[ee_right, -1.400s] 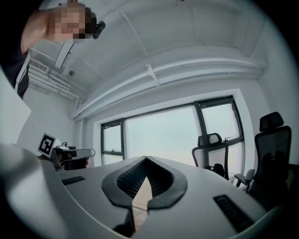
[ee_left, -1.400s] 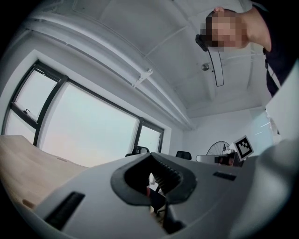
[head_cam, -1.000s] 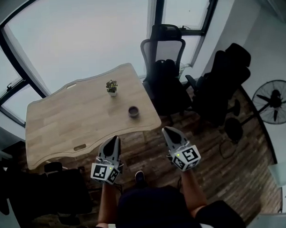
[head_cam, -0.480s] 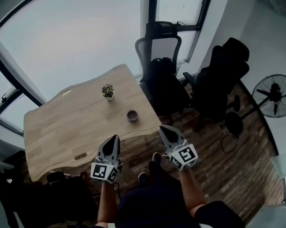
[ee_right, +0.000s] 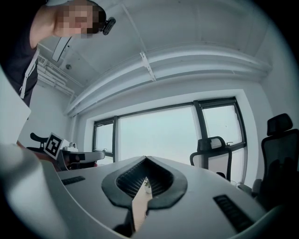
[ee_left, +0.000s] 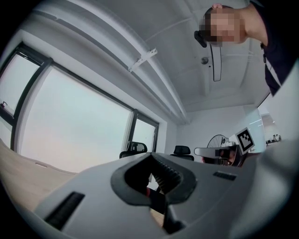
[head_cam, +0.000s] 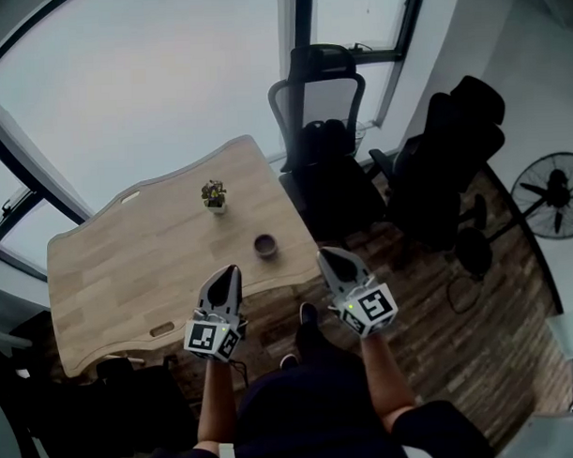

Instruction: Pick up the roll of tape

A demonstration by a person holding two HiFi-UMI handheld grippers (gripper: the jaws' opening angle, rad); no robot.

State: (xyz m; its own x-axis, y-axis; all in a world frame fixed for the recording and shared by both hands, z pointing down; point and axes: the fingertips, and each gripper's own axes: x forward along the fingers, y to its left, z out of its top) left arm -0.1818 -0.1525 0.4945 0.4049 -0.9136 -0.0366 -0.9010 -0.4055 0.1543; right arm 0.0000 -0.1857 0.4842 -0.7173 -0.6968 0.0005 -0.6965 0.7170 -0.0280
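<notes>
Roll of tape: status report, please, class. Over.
Left claw and right claw shut, empty, pointing level. Roll of tape lies on table, untouched, ahead between them. Path clear; potted plant sits farther back.

An office room, seen from above.
A pale wooden desk [head_cam: 128,266] with a curved edge fills the 10 o'clock side, with a small potted plant [head_cam: 213,194] on it. A black mesh-backed swivel chair [head_cam: 318,100] stands at 12 o'clock and a second black chair [head_cam: 453,152] at 2 o'clock (both high-backed, with headrests). Tall dark-framed windows [head_cam: 150,97] run from 10 to 1 o'clock, a pedestal fan [head_cam: 551,193] stands at 3 o'clock, and the floor [head_cam: 460,349] is dark wood plank.
</notes>
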